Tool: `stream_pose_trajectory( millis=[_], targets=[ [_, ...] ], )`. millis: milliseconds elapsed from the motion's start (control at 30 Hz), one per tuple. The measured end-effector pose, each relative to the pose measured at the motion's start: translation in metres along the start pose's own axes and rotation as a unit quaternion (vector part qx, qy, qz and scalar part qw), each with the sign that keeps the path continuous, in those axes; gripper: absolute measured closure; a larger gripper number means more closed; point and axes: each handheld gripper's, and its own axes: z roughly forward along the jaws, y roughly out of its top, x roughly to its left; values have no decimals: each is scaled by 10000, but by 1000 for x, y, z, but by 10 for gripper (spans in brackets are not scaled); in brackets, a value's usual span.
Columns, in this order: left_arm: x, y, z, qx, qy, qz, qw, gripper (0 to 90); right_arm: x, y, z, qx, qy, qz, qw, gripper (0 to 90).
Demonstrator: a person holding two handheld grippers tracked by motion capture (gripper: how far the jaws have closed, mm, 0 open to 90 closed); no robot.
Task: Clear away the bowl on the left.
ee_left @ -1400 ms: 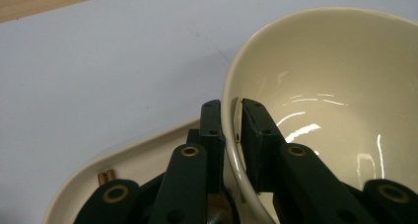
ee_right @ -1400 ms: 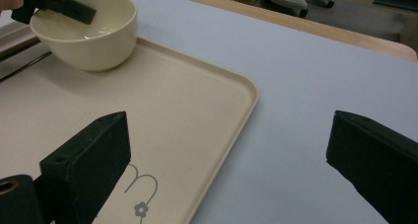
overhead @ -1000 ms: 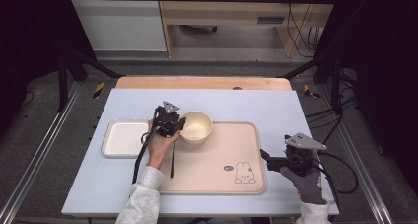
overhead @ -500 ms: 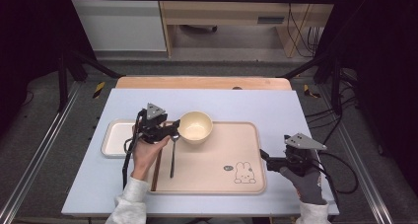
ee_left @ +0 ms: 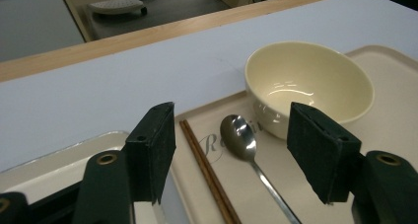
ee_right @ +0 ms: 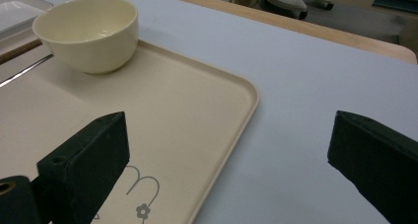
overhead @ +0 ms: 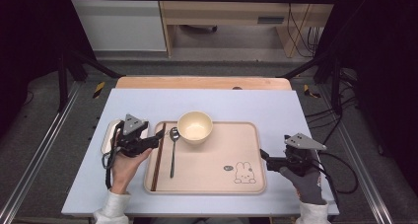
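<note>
Two black grippers, both gaping, nothing gripped: left gripper (overhead: pixel 156 139), jaws just opening, beside metal spoon (overhead: pixel 173 150) near cream bowl (overhead: pixel 195 127); right gripper (overhead: pixel 262 156) at beige tray's (overhead: pixel 212 180) right edge.

I see a pale cream bowl (overhead: pixel 195 127) on a beige tray (overhead: pixel 212 177), which bears a small grey rabbit drawing (overhead: pixel 241 172) near one corner. A shiny silver spoon (overhead: pixel 173 150) and dark brown chopsticks (overhead: pixel 157 157) lie on the tray. The bench (overhead: pixel 256 105) is light blue-grey with a light wood edge at the far side. Beside the tray sits a white dish (overhead: pixel 106 140). Both of my grippers are black, each topped by a grey plate.
</note>
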Motion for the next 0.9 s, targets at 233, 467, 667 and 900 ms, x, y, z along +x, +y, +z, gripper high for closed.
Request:
stream_pose_trajectory(
  millis=[233, 467, 667, 900],
  targets=[
    [15, -11, -14, -25, 131, -30, 9999, 328, 0, -1, 2, 50, -25, -31, 10000, 25],
    [32, -22, -18, 37, 347, -55, 9994, 307, 2, -1, 3, 60, -47, -54, 10000, 26],
    [44, -28, -18, 69, 534, -133, 9985, 288, 2, -1, 2, 78, -73, -40, 9999, 26],
    [59, -32, -21, 113, 730, -252, 9969, 271, 2, -2, 4, 88, -80, -65, 9999, 25]
  ],
)
